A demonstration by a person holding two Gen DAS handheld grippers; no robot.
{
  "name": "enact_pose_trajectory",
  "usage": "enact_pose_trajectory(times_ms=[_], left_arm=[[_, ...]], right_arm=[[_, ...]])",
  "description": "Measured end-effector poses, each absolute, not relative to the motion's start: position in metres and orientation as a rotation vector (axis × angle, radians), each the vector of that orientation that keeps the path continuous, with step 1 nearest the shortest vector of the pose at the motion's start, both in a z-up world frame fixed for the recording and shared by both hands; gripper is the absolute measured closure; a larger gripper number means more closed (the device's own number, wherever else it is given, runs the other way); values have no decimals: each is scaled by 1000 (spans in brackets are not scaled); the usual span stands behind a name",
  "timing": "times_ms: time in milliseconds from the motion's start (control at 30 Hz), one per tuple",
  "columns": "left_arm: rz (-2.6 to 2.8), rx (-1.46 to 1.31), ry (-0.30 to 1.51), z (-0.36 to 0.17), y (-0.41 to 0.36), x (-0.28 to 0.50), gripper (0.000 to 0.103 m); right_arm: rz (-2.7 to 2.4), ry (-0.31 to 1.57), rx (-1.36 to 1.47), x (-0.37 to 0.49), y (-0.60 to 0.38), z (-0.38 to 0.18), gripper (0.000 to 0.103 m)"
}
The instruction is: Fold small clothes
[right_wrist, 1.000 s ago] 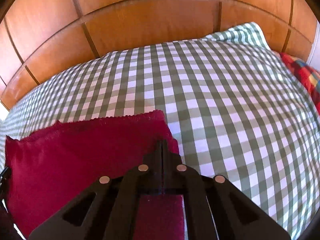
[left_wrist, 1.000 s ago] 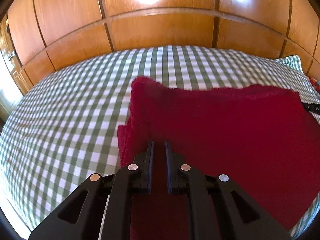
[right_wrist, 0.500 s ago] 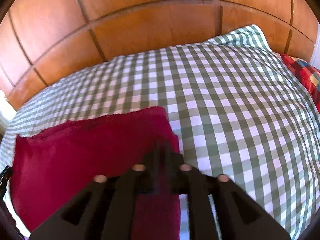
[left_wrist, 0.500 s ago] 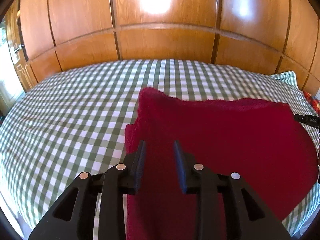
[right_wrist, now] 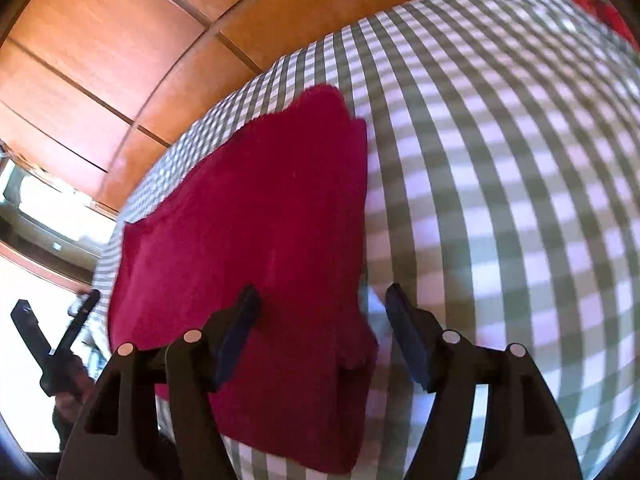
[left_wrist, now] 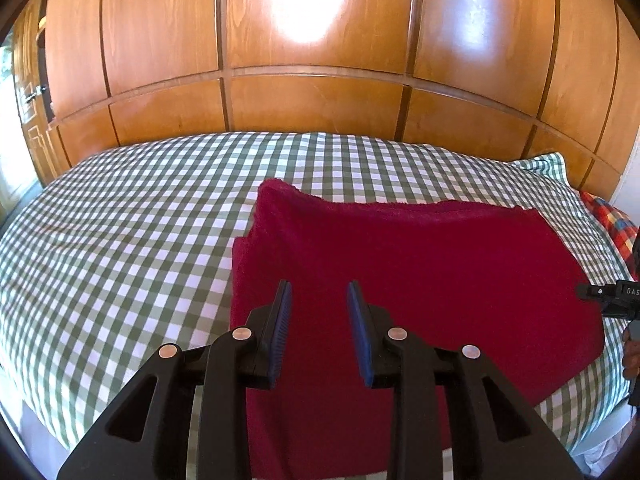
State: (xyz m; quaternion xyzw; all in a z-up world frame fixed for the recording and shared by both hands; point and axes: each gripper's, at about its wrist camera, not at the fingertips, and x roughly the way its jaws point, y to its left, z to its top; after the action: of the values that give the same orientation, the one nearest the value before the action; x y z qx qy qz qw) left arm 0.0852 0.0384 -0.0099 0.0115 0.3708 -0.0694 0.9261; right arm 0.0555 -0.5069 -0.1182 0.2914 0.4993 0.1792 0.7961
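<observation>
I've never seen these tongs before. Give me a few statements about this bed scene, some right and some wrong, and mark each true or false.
1. The left tongs are open. True.
2. The right tongs are clamped on the red cloth. False: they are open and hold nothing.
3. The red cloth lies folded on a green-and-white checked bedcover. True.
4. The wall behind the bed is white tile. False: it is wood panelling.
5. A blue towel lies beside the red cloth. False: no blue towel is in view.
</observation>
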Motion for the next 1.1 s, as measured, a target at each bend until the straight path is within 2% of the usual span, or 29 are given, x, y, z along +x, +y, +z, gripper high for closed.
enact_pose_trajectory(times_ms=[200,667,833,967,1000,1033,1100], left_arm=[[-155,-4,806,-22,37,76,75],[-184,-92,927,-49,46,78,75],[-197,-117,884,-37,52,75,75],[-177,-157,892,-37,64,77,75],[-158,-144,895,-37,65,78,78],[-127,-118,903,-39,66,79,86],[-104,-136,921,-41,72,82,87]], right_arm=[[485,1074,741,54,-508,-126,34],[533,1017,859,57,-528,-134,35],[517,1021,823,60,-525,-136,56],[514,1020,815,60,-526,-141,62],[512,1020,800,60,-526,-142,64],[505,1020,781,59,-524,-141,66],[493,1023,750,58,-520,-139,69]])
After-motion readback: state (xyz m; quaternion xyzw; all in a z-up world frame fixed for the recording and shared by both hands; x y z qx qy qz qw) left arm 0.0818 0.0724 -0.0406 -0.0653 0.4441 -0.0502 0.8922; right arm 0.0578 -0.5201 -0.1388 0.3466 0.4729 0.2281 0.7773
